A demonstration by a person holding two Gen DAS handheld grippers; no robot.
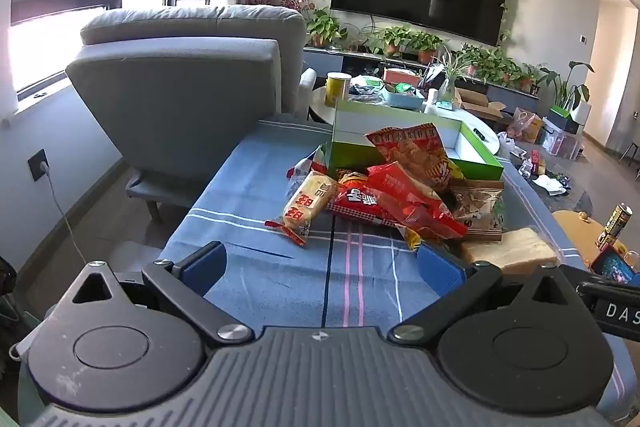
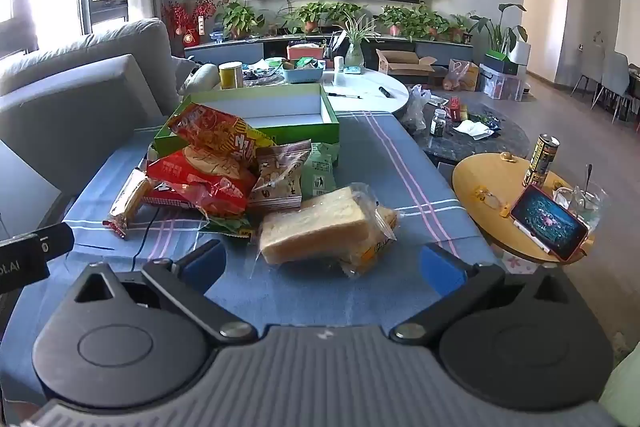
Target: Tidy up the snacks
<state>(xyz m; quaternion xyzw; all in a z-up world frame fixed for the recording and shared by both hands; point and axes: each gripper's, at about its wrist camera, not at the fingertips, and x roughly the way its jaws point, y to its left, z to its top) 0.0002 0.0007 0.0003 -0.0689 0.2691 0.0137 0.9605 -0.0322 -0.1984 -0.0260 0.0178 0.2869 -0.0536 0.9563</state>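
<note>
A: From our left we see the grey upholstered armchair behind the table, then the blue striped tablecloth with the snacks heaped near its middle.

B: Our left gripper hovers low over the cloth, its blue-padded fingers spread wide apart and clamping nothing. The pile lies just beyond them.

A: At the pile's left edge lies the long pale cracker packet with red ends, tilted. Next to it we see the crumpled red foil bag, and above that the orange printed crisp bag leans on the front wall of the open green cardboard box, which has a white inside.

B: Right of the red bag sits the brown-and-white printed pouch. Nearest us on the right lies the clear-wrapped sliced bread loaf, flat on the cloth, touching the pouch.

A: Our right gripper faces that loaf, fingers also wide apart, one on each side of it, not touching it.

B: Farther right we see the round yellow wooden side table carrying the yellow-and-black drink can and the propped phone in a red case, screen lit.
</note>
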